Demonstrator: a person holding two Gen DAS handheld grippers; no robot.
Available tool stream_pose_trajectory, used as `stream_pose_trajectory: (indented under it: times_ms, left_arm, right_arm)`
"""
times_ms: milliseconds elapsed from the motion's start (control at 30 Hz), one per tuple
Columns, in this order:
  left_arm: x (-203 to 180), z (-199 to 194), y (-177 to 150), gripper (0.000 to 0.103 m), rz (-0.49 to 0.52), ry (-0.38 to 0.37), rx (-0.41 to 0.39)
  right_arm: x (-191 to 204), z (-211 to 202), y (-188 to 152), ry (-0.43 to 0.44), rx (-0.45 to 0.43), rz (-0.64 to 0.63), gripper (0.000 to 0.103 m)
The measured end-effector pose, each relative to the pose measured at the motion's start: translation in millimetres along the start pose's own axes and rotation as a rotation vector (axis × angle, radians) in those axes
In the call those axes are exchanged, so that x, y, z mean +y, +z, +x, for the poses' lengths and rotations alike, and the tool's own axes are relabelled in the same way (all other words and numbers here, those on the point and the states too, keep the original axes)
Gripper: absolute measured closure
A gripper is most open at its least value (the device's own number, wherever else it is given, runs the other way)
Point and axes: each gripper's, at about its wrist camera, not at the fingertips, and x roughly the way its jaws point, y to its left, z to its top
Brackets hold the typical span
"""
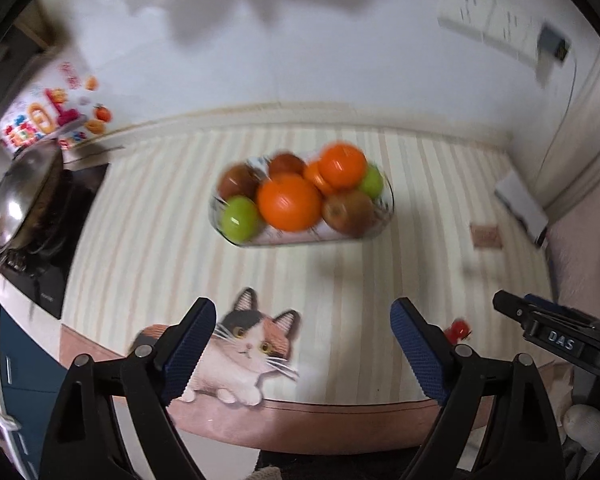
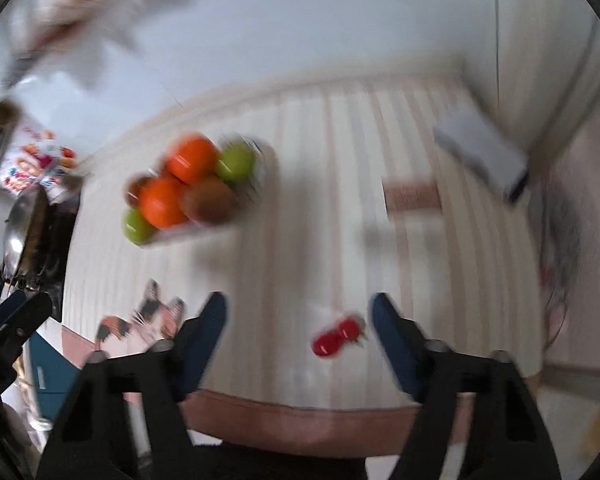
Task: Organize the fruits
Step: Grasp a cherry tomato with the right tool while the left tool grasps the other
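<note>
A clear glass bowl (image 1: 384,216) is sitting toward the far middle of the table, heaped with fruit. Two oranges (image 1: 289,201) are riding on top, green apples (image 1: 240,217) are showing at the bowl's left and right ends, and brownish-red fruits (image 1: 349,211) are filling the gaps between them. In the right wrist view the same bowl is lying far and to the left, smeared by motion blur.

A small red fruit (image 2: 336,338), too blurred to name, is lying alone on the cloth near the table's front edge, well apart from the bowl. It is sitting just inside the right finger of the right gripper (image 2: 299,344), whose jaws are standing wide apart with nothing between them. The left gripper (image 1: 303,354) is likewise hanging with its jaws spread and holding nothing, above the near edge.

A cream striped tablecloth (image 1: 148,220) with a brown border is covering the table, and a printed calico cat (image 1: 246,354) is decorating its near left part. At the left, a steel wok (image 1: 24,196) is resting on a black cooktop (image 1: 70,236). A colourful package (image 1: 48,114) is leaning by the white wall (image 1: 300,60) beyond it. A white box (image 1: 522,204) is lying at the far right.
</note>
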Motion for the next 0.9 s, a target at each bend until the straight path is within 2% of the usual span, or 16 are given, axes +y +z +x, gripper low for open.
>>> stream_pose_trajectory:
  times_ms: [100,167,267,367,400,433,467,667,833,900]
  left_arm:
    - [-20.2,37.9,-1.8,0.014,0.042,0.003,0.087]
    - [-33.1,62.1,-5.0,0.014,0.070,0.005,0.146]
    - [-50.4,92.6,-12.5,0.014,0.102,0.012,0.220]
    - [-60.3,109.7,-18.3,0.014,0.118,0.008,0.269]
    - [-63.7,114.6,-20.1,0.014,0.125,0.008,0.284]
    - [-66.5,117.9,-21.8,0.014,0.130,0.004,0.296]
    - [-69.5,120.1,-23.3,0.014,0.132,-0.006,0.304]
    - [-98.3,124.0,-28.8,0.014,0.186,-0.094,0.322]
    - [-143.6,129.4,-33.7,0.014,0.295,-0.153,0.318]
    - [-161.9,133.2,-37.9,0.019,0.343,-0.172,0.324]
  right_arm:
    - [-32.2,45.5,-7.2,0.039,0.096,0.096,0.048]
    - [-45.8,70.1,-11.9,0.067,0.138,0.148,0.049]
    - [-54.3,93.7,-16.2,0.075,0.165,0.179,0.051]
    - [-56.8,113.2,-20.8,0.056,0.185,0.181,0.059]
    - [-55.4,112.2,-21.7,0.048,0.156,0.171,0.063]
    - [-51.0,111.2,-20.6,0.037,0.141,0.149,0.072]
    - [-48.9,111.6,-21.4,0.025,0.139,0.130,0.074]
    - [-63.7,95.6,-29.6,0.032,0.105,0.166,0.074]
    - [-97.6,71.1,-36.3,0.005,0.070,0.217,0.074]
    - [-111.4,65.6,-38.9,-0.018,0.069,0.230,0.074]
